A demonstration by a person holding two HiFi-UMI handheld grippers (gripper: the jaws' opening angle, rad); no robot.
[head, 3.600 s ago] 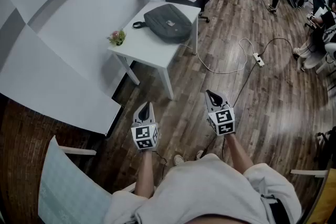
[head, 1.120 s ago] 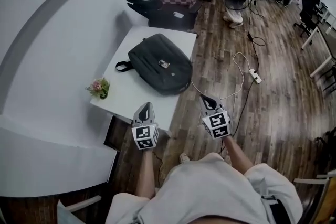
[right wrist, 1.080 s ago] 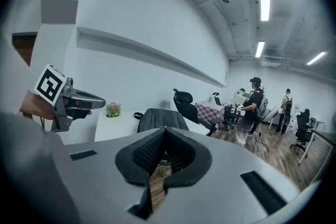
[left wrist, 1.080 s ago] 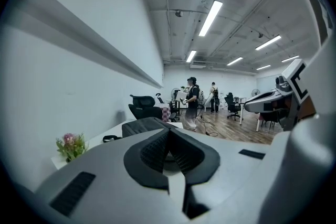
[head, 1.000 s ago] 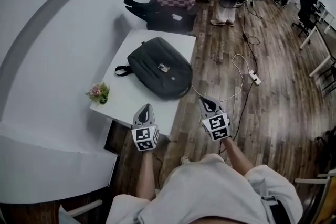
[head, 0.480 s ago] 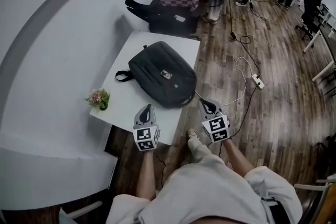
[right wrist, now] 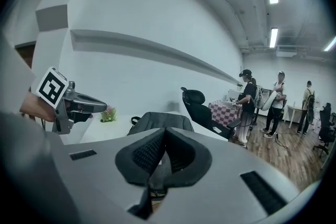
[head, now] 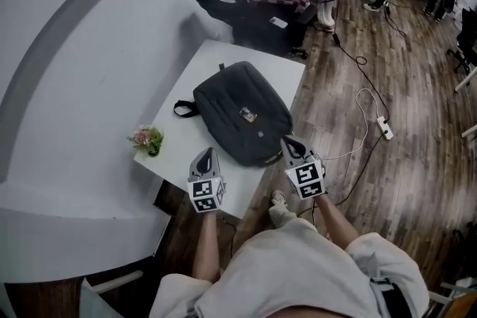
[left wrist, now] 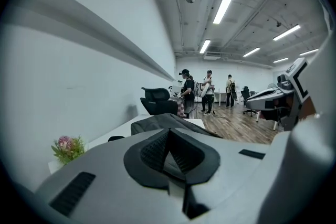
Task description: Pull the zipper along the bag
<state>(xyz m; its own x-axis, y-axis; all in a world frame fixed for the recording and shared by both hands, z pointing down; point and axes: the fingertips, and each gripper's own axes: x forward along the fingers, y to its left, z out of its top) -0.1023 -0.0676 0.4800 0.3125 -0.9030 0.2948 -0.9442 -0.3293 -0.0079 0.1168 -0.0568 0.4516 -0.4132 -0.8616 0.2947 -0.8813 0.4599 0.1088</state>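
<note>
Head view: holds the left gripper (head: pixel 208 153) over the white table's (head: pixel 176 148) near edge and the right gripper (head: pixel 290 142) by the near corner of the black bag (head: pixel 242 113), lying flat mid-table, bare tabletop left of it, open wood floor (head: pixel 406 186) to the right. Left gripper view: shows jaws pressed together, empty, bag ahead. Right gripper view: same closed, empty jaws, bag ahead beyond the table edge.

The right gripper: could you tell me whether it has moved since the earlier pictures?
Yes. The right gripper has advanced toward the white table; in the head view its tip now overlaps the backpack.
</note>
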